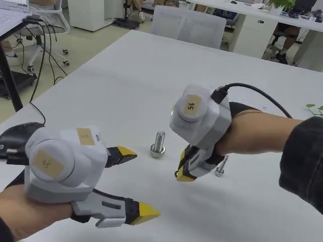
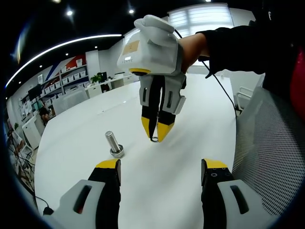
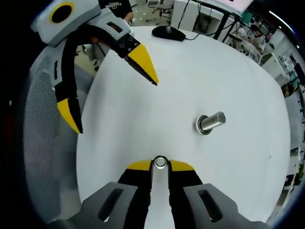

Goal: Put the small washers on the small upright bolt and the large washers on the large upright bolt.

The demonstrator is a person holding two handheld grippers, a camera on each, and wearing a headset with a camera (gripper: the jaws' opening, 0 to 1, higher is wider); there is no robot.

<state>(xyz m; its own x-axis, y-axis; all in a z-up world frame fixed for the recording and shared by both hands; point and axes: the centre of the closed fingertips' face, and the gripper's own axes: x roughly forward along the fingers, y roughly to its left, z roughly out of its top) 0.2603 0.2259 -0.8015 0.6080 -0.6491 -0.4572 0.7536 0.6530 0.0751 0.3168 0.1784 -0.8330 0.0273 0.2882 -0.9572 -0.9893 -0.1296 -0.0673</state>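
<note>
The right gripper (image 1: 182, 174) pointed down at the white table (image 1: 126, 85), its jaws drawn together on a small washer (image 3: 160, 162). In the right gripper view the washer appeared as a metal ring pinched between the two yellow tips. In the left gripper view it showed at the very ends of those tips, right at the table surface. Whether it touched the table or hung just above it could not be told.

The large bolt (image 1: 158, 143) stood upright on its head near the middle of the table. In the head view it was just to the left of the right gripper and apart from it. The small bolt (image 1: 220, 166) stood on the other side of that gripper, close beside it and partly hidden behind its body, leaning slightly.

The left gripper (image 1: 137, 182) was held low over the near left part of the table. Its jaws were spread wide and held nothing, and the tips pointed toward the large bolt and the right gripper. In its own view the large bolt stood ahead and a little to the left, and the right gripper's closed tips came down just right of the bolt.

A black computer mouse (image 1: 15, 135) lay at the table's left edge, beyond the left gripper. A pale mesh-backed chair (image 1: 189, 25) stood at the far edge of the table. A dark sleeve (image 1: 303, 161) covered the arm that held the right gripper.
</note>
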